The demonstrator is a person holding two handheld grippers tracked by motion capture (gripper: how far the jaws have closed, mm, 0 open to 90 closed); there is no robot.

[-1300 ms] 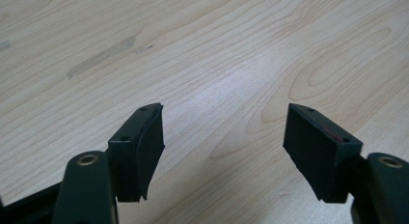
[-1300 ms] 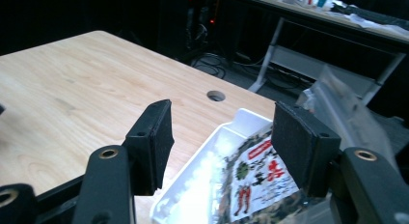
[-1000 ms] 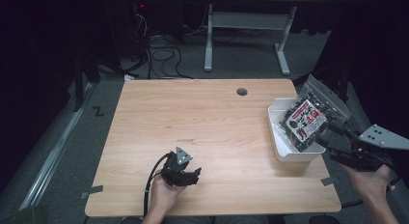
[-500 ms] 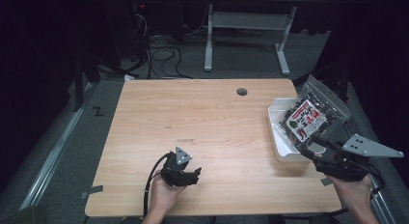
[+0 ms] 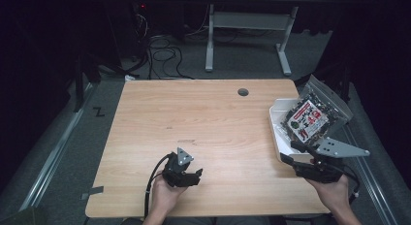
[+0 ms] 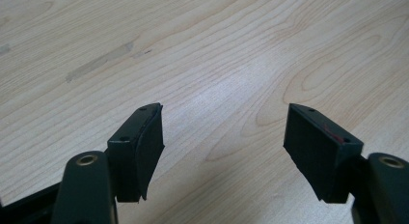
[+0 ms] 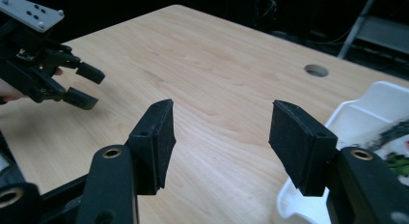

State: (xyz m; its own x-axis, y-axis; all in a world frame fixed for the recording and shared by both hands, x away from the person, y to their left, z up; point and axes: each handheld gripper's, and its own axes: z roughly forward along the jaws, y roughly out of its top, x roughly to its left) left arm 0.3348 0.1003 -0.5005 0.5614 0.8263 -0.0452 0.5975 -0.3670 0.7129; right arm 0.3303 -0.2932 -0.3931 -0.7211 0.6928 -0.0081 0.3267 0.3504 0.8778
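A clear bag [image 5: 312, 116] with a red and white label and dark contents lies tilted in a white tray [image 5: 276, 133] at the table's right edge. My right gripper [image 5: 291, 154] is open over the table's front right, just in front of the tray [image 7: 366, 113]. In the right gripper view its jaws [image 7: 222, 137] stand wide apart with only tabletop between them. My left gripper [image 5: 196, 175] rests low at the front left, open, with bare wood between its jaws [image 6: 224, 147]. It also appears far off in the right gripper view [image 7: 84, 86].
The wooden table [image 5: 208, 123] has a round cable hole [image 5: 243, 92] near its far edge. Behind the table stand a desk frame [image 5: 247, 36] and loose cables [image 5: 160, 45] on the dark floor. Grey tape [image 5: 94, 192] marks the front left corner.
My right gripper has moved left and inward from beyond the table's right edge to the tray's front corner. The left gripper has stayed put.
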